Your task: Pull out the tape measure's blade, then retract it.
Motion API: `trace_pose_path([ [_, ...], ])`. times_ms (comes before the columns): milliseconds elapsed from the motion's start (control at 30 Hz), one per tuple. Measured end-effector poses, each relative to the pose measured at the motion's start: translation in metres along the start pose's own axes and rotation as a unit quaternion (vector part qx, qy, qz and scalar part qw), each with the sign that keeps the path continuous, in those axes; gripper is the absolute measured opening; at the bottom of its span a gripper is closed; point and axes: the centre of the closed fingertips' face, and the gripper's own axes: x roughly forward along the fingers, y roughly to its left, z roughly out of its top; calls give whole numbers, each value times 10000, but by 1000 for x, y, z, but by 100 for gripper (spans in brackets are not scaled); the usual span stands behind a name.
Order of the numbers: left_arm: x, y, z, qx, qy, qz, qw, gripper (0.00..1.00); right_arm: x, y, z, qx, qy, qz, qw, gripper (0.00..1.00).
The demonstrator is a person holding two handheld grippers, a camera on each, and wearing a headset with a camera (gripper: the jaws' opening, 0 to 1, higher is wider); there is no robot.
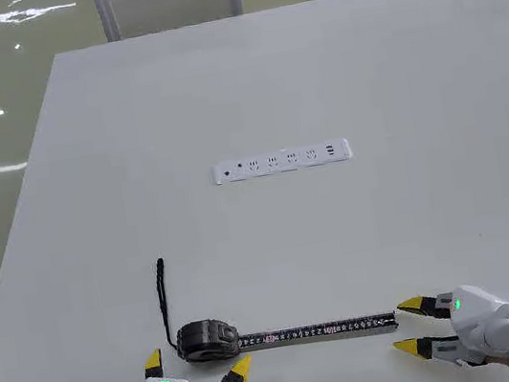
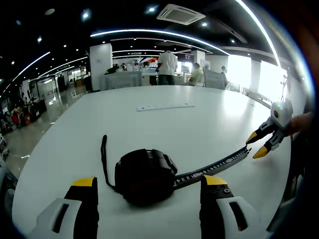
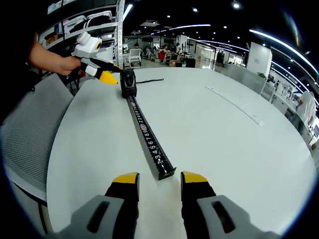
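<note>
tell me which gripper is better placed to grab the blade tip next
Right, probably: the right gripper sits open just short of the blade tip, while the left gripper faces the case.

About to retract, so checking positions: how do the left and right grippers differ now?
The left gripper sits behind the tape measure's case; the right gripper faces the blade's end. The left gripper points across the table, the right gripper along the blade. Both are open, gripping nothing.

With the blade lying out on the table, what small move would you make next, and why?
Probably close the left gripper on the case: it sits between those open jaws, ungripped, and the blade lies extended, its tip just ahead of the open right gripper. Steadying the case seems wise before retracting.
</note>
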Motion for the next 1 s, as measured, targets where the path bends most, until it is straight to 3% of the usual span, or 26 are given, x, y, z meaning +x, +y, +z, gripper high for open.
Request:
trace_pose_path([
  [433,14,3,3,-261,86,110,9996,76,16,-4,-2,-169,128,551,9983,20],
  [500,17,4,4,-316,100,139,9994,76,17,-3,-3,-115,186,673,9975,14],
  [1000,31,6,-9,-687,331,316,9966,69,15,-2,-3,-240,295,746,9965,14],
])
